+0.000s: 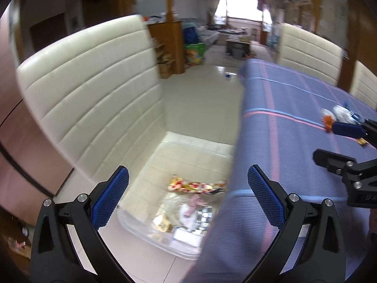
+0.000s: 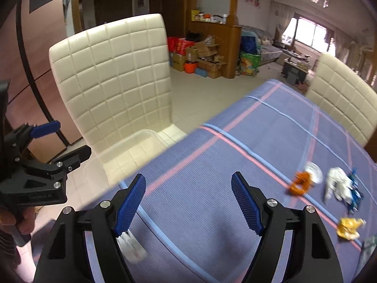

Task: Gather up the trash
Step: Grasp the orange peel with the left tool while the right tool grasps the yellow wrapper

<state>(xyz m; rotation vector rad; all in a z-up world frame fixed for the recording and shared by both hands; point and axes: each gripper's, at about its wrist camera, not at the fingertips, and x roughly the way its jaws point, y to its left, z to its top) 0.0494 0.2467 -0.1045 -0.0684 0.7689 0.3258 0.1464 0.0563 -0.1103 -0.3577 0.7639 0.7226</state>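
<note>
My left gripper (image 1: 188,172) is open and holds nothing. It hangs over a clear plastic bin (image 1: 141,231) on the floor beside the table, with several wrappers (image 1: 195,186) inside. My right gripper (image 2: 188,178) is open over the blue striped tablecloth (image 2: 212,212), nothing between its pads. A blurred pale scrap (image 2: 132,247) shows just under its left finger. Further right on the cloth lie an orange scrap (image 2: 300,184), a crumpled white piece (image 2: 337,186), a blue wrapper (image 2: 354,192) and a yellow wrapper (image 2: 350,228). Each gripper appears in the other's view: right gripper (image 1: 339,142), left gripper (image 2: 66,141).
A cream quilted chair (image 1: 89,99) stands right behind the bin, and a second chair (image 2: 341,108) is at the table's far side. The table edge (image 1: 235,165) overhangs part of the bin. Tiled floor (image 1: 200,99) stretches toward boxes and a sofa far back.
</note>
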